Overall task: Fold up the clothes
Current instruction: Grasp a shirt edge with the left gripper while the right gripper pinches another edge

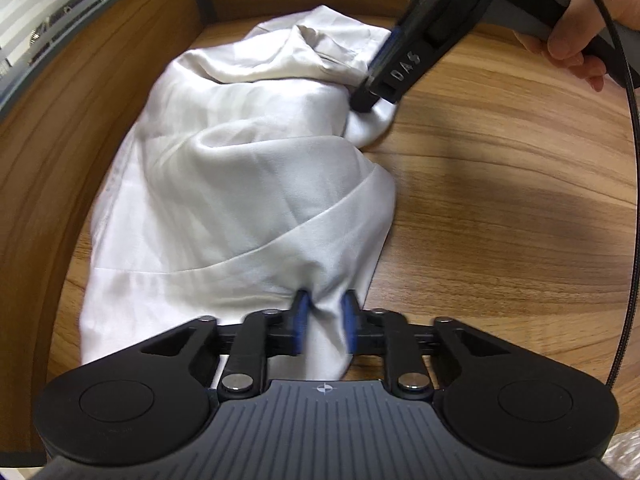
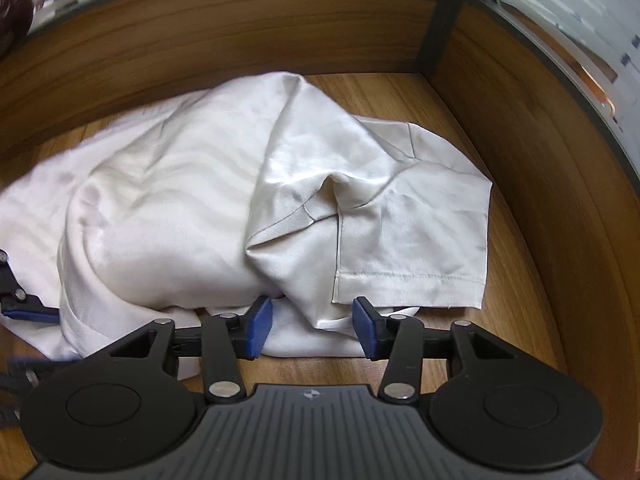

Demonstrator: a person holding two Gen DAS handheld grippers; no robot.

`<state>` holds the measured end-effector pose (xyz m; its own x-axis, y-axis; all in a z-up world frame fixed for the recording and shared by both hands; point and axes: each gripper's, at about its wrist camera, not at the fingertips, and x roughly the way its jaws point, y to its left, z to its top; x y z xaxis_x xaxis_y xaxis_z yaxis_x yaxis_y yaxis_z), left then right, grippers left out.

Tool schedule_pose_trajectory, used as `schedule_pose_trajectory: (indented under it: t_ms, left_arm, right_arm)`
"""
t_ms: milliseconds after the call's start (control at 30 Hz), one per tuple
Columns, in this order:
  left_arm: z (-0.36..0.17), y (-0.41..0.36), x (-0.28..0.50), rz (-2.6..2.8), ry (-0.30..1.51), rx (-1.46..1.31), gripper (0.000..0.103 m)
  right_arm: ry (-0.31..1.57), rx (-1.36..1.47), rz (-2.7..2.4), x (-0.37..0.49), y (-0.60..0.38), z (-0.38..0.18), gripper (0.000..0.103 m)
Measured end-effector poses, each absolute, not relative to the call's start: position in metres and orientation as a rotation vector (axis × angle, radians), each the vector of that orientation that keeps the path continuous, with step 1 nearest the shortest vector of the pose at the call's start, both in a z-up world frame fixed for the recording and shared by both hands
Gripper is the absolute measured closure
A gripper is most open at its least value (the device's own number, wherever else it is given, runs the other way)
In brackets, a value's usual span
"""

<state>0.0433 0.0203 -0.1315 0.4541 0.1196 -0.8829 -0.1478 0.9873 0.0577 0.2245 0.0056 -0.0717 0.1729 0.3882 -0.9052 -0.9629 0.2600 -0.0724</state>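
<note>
A white satin garment (image 1: pixel 240 180) lies crumpled on the wooden table (image 1: pixel 500 200). My left gripper (image 1: pixel 325 320) is shut on a bunched fold at the garment's near edge, which is pinched between its blue pads. My right gripper (image 2: pixel 314 328) is shut on another gathered fold of the garment (image 2: pixel 180 200), just below a short sleeve (image 2: pixel 412 240) with a stitched hem. In the left wrist view the right gripper (image 1: pixel 366 100) presses into the cloth at the garment's far right side. The left gripper's blue pad (image 2: pixel 28 314) shows at the left edge of the right wrist view.
Raised wooden walls (image 1: pixel 60 120) border the table (image 2: pixel 512 320) on the far side and one flank, meeting at a corner with a dark post (image 2: pixel 452 12). A person's hand (image 1: pixel 580 28) holds the right gripper's handle, from which a black cable (image 1: pixel 634 160) runs down.
</note>
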Motion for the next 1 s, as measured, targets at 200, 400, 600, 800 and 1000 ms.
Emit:
schedule_pose_trajectory:
  t_ms: [200,400,600,800,1000]
  left_arm:
    - [-0.105,0.026,0.032,0.192,0.991,-0.062,0.100]
    - [-0.064,0.018,0.017,0.147,0.888,-0.083,0.100]
    - [-0.034,0.000,0.008,0.099,0.852,-0.134,0.100]
    - [-0.014,-0.040,-0.005,0.031,0.818,-0.195,0.100]
    - [-0.012,-0.109,-0.018,-0.083,0.839,-0.198,0.101]
  right_arm:
    - [0.893,-0.734,1.083,0.228,-0.003,-0.052,0.102]
    - [0.824,-0.629,1.009,0.234,-0.034,-0.001,0.102]
    - [0.785,-0.532,0.933,0.242,-0.083,0.043,0.102]
    - [0.787,-0.500,0.863,0.244,-0.151,0.061,0.102]
    - [0.804,-0.490,0.795,0.244,-0.235,0.060,0.102]
